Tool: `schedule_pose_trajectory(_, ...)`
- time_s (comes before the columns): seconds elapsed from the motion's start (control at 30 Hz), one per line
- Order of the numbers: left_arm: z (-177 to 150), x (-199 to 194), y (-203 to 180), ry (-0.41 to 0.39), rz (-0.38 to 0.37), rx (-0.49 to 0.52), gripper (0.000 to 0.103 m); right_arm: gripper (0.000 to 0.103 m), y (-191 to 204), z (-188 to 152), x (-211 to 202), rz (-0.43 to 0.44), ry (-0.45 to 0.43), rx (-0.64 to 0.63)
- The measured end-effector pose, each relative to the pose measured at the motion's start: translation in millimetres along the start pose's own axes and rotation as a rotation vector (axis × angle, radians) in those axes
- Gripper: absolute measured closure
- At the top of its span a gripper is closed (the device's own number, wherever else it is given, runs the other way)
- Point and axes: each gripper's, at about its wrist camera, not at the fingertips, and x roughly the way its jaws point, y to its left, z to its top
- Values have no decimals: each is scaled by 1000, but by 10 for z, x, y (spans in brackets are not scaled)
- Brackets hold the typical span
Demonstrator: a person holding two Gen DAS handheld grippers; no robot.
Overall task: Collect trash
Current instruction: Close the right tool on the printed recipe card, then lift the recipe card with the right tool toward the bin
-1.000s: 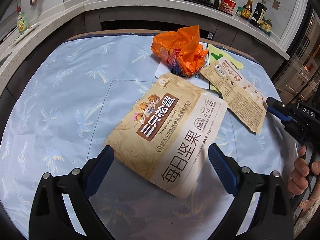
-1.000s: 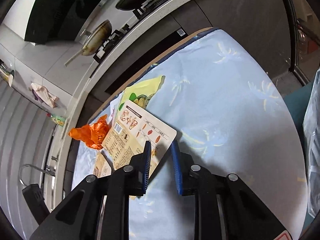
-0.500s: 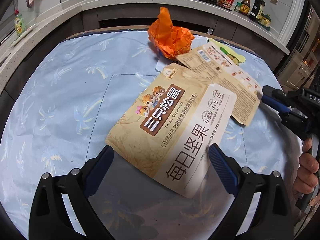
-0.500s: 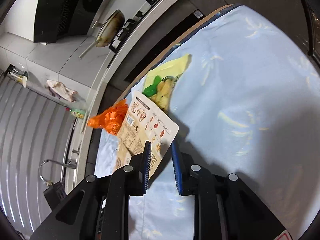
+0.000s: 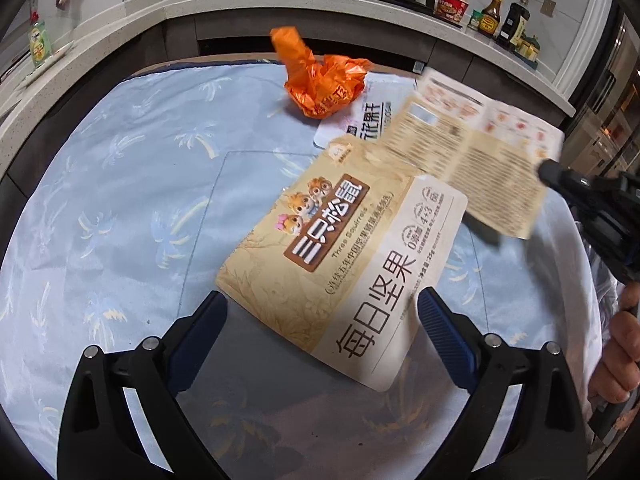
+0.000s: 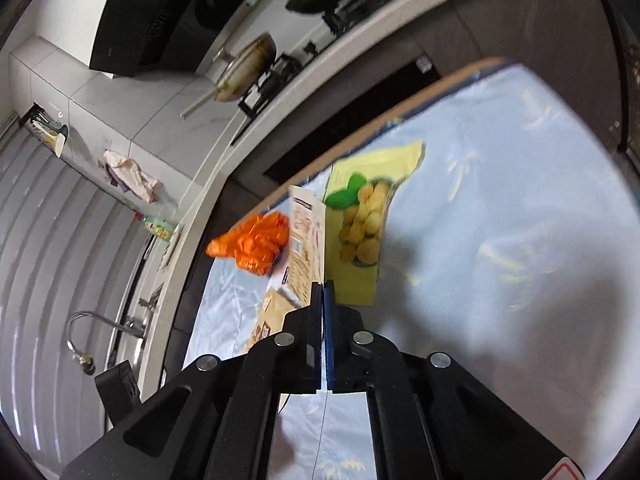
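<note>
A large tan snack pouch [image 5: 344, 256] lies on the blue tablecloth [image 5: 120, 220], its near edge between the fingers of my open, empty left gripper [image 5: 322, 316]. My right gripper [image 6: 322, 286] is shut on a printed tan wrapper [image 5: 472, 152], held lifted above the table at the right; in the right wrist view that wrapper [image 6: 306, 240] shows edge-on. A crumpled orange plastic bag [image 5: 324, 80] sits at the far side, and it also shows in the right wrist view [image 6: 256, 244]. A white packet [image 5: 360, 120] lies beside it. A yellow-green snack packet [image 6: 364, 232] lies flat.
A kitchen counter [image 5: 120, 36] with a gas hob and sauce bottles [image 5: 492, 16] curves behind the table. A pan [image 6: 244, 72] sits on the hob. A sink tap [image 6: 80, 332] is at the left. The person's hand [image 5: 624, 348] holds the right gripper.
My right gripper has closed fully on the printed wrapper and lifted it off the table, uncovering the yellow-green packet and the white packet. My left gripper has stayed open at the pouch.
</note>
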Motion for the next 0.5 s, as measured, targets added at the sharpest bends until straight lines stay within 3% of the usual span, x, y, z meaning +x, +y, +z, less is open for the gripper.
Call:
schedule_pose_trajectory(0.27,202,-193,27,-59,-11,-29,11,101,44,-32,-801,-114,-153,-33)
schedule_pose_trajectory(0.5,229,-273,-64,-75,-30,-14,10,101,66,-143,-1323,-137,-227,-22)
